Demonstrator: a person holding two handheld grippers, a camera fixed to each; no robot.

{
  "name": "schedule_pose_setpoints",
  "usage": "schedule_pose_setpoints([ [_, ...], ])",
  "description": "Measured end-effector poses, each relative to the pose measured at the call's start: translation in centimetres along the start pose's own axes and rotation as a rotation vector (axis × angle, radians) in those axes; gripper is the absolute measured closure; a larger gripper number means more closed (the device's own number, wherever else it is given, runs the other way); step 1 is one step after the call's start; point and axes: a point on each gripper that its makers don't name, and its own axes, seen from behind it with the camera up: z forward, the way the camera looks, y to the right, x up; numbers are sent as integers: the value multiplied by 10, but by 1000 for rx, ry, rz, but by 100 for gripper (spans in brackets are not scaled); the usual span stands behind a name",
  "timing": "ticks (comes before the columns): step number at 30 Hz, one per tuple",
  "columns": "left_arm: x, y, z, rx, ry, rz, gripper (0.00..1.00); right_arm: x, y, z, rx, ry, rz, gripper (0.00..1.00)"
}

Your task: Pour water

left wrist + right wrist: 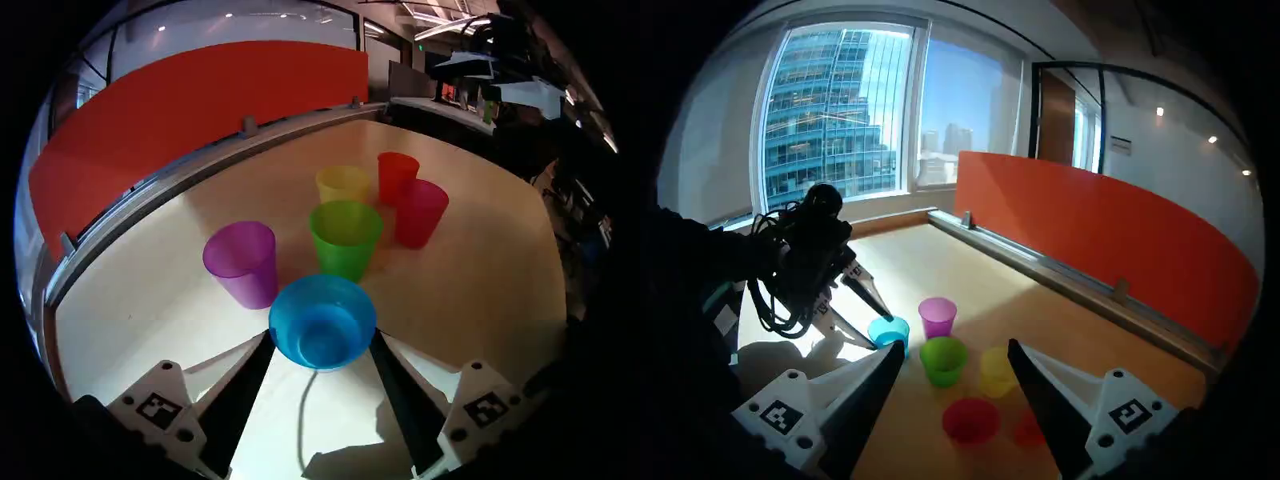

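The left gripper has its jaws tight on the blue cup, one finger on each side. The right gripper has its jaws wide apart, up above the cups. Past the blue cup, on the table, stand a purple cup, green cup, yellow cup, red cup and pink cup. The right gripper view adds big windows with tall buildings. The fingers carry black-and-white square marks. A small white thing on the wall may be a sign, too small to read.
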Motion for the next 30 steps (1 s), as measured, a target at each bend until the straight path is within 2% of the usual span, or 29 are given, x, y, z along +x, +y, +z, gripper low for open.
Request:
schedule_pose_setpoints([
  [14,3,0,13,1,-15,25,14,-1,1,3,0,-4,-2,0],
  [30,2,1,30,-11,-42,18,14,-7,3,4,-6,-15,2,0],
])
